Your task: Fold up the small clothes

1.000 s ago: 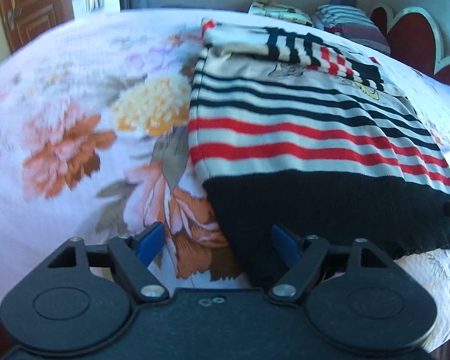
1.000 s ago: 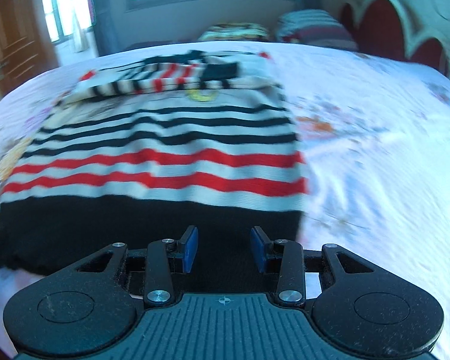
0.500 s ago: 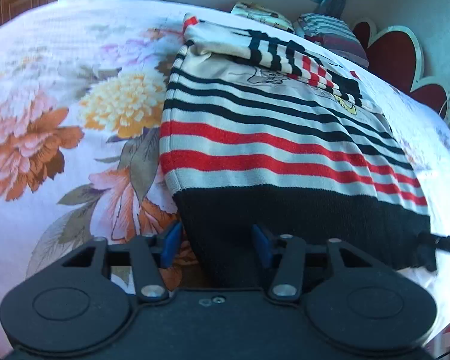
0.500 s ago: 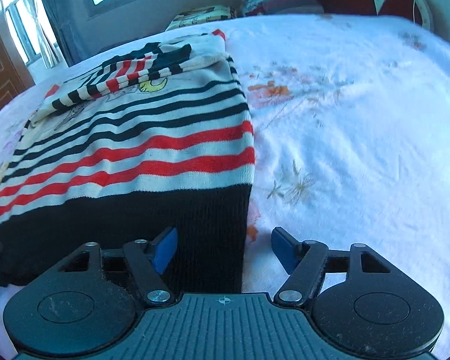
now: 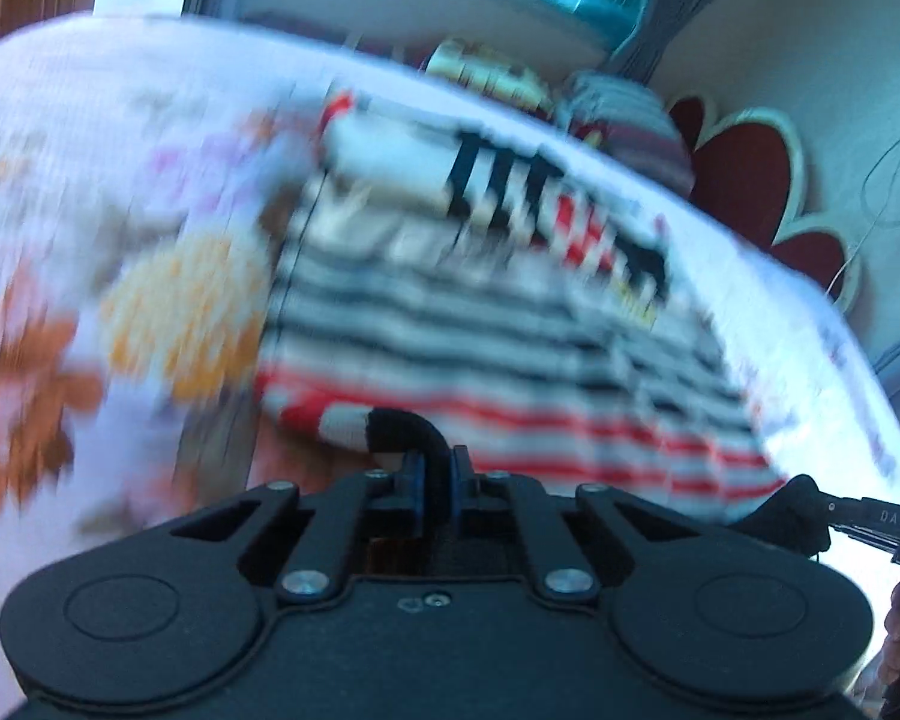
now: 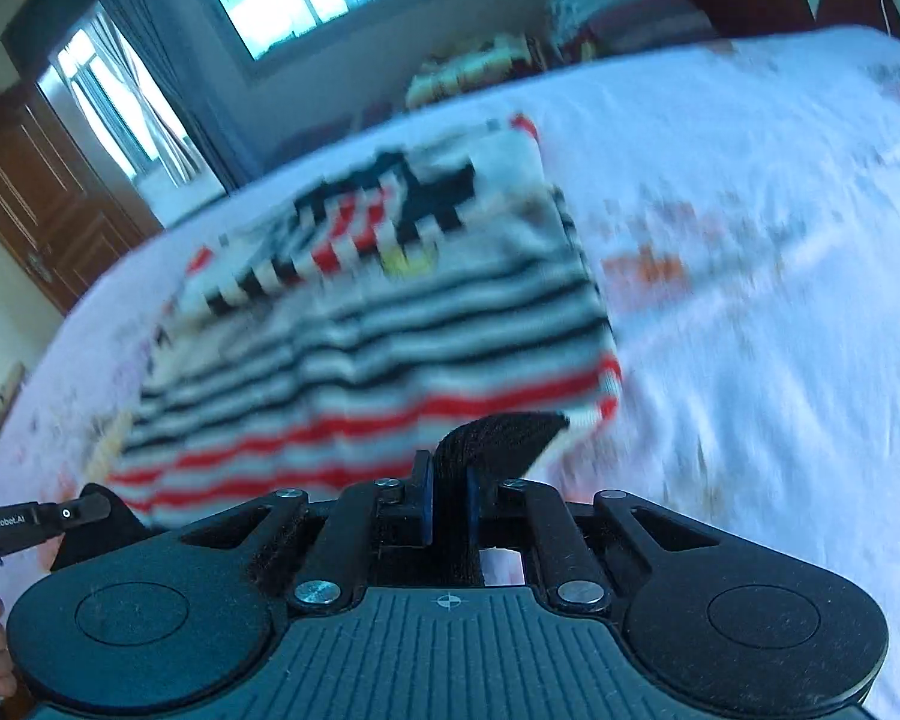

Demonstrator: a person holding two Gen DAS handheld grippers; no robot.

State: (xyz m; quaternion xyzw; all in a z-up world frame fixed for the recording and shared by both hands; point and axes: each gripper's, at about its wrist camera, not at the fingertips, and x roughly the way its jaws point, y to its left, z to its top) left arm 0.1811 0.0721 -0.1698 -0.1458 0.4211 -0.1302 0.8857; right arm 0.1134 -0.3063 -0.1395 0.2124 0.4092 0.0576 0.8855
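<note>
Left tool (image 5: 437,483): pads pressed on the near-left corner of the black hem (image 5: 405,429). Right tool (image 6: 448,501): pads pressed on the near-right corner of the same hem, black knit bunched between them. Striped sweater (image 6: 366,324) lies on the bed (image 6: 750,240), stretching away from both tools toward its folded sleeves (image 5: 510,180) at the far end. Hem line runs tool to tool. Judgement: next comes carrying the hem forward over the body. Open bed on both sides; pillows (image 5: 624,114) well beyond.

Both wrist views close, angled down along bed (image 5: 90,138); share striped sweater (image 5: 510,324) (blurred).
</note>
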